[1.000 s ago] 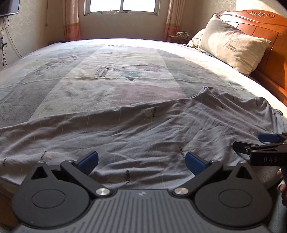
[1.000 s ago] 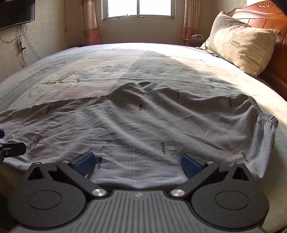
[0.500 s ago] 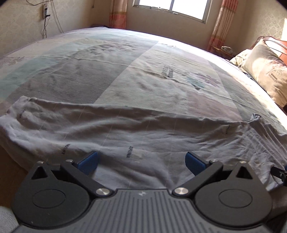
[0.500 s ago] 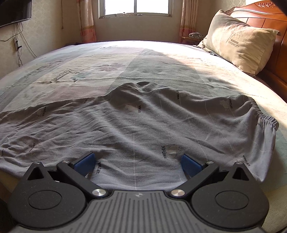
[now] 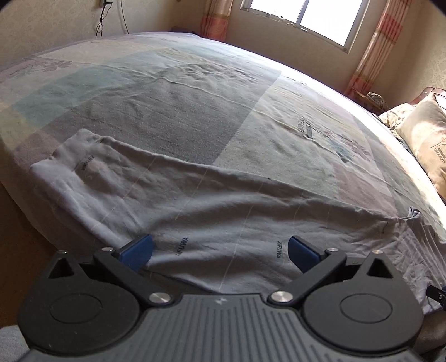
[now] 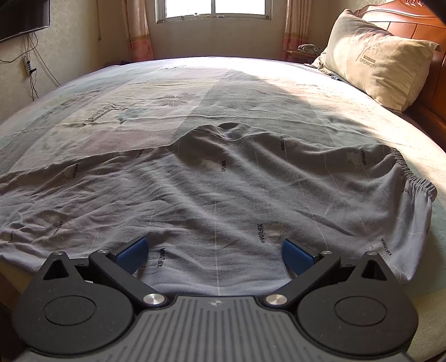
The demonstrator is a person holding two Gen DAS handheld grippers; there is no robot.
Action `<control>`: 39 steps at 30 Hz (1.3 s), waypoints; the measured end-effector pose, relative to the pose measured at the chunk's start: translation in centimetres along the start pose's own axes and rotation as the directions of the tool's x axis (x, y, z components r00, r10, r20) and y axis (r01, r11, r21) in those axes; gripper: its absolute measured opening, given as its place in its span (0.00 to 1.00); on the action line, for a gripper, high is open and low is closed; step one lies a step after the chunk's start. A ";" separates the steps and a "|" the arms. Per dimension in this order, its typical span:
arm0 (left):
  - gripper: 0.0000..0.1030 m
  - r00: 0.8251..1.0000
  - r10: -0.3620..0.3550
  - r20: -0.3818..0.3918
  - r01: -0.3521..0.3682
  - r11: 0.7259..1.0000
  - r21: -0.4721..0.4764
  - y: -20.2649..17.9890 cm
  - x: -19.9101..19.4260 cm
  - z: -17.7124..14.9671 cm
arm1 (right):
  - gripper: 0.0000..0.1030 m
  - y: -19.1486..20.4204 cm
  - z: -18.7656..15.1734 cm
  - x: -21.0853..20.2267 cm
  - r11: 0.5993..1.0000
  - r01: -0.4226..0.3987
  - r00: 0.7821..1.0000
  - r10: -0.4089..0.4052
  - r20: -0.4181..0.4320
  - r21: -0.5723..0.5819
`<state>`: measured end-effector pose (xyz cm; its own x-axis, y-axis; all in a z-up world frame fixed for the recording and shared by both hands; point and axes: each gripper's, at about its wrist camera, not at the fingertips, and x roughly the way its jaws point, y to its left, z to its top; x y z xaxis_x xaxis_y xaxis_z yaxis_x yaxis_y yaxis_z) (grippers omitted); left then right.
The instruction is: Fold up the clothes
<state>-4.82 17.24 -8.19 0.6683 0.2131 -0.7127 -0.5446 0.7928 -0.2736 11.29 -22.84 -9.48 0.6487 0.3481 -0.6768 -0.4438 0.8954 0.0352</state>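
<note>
Your one pair of grey trousers (image 6: 217, 192) lies spread flat along the near edge of the bed (image 6: 195, 83), legs running off to your left, the gathered elastic waistband (image 6: 415, 181) at your right. The cloth is soft, wrinkled knit with thin pale lines and small printed words. Since a second ago your left gripper (image 5: 220, 252) has swung left: its camera then showed the waistband end and the other tool, and now it looks along a leg to the cuff (image 5: 69, 164) near the bed's corner. Your right gripper (image 6: 214, 252) has barely shifted and hangs over the seat of the trousers. Both tools have their blue-padded fingers spread wide with nothing between them, each just above the near hem. The bedsheet (image 5: 181, 92) is a patchwork of grey, green and cream blocks with flower prints. One cream pillow (image 6: 382, 58) leans against the carved wooden headboard (image 6: 418, 25); one window (image 6: 214, 8) sits between two striped curtains (image 6: 138, 30).
</note>
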 end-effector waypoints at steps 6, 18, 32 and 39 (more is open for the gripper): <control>0.99 0.998 -0.031 0.048 0.031 1.000 -0.001 1.2 -0.3 3.8 | 1.00 0.2 0.0 0.1 1.000 0.007 1.000 -0.007 0.001 -0.007; 0.99 0.999 -0.044 -0.005 0.044 0.988 0.149 -1.4 2.7 5.1 | 1.00 0.5 0.0 0.3 1.000 0.014 1.000 -0.014 0.005 -0.020; 0.99 0.994 0.111 0.006 -0.110 0.972 0.206 -6.6 6.3 4.3 | 1.00 0.6 0.1 0.2 1.000 0.004 1.000 -0.004 -0.001 -0.020; 0.99 0.945 -0.296 -0.141 0.319 0.926 0.201 -13.0 4.2 3.7 | 1.00 0.7 0.0 0.0 1.000 -0.019 1.000 0.018 -0.007 -0.024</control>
<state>6.88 9.93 -5.24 0.7212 -0.1132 -0.6834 -0.1892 0.9169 -0.3515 10.97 -22.19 -9.39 0.6362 0.3626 -0.6810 -0.4703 0.8820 0.0303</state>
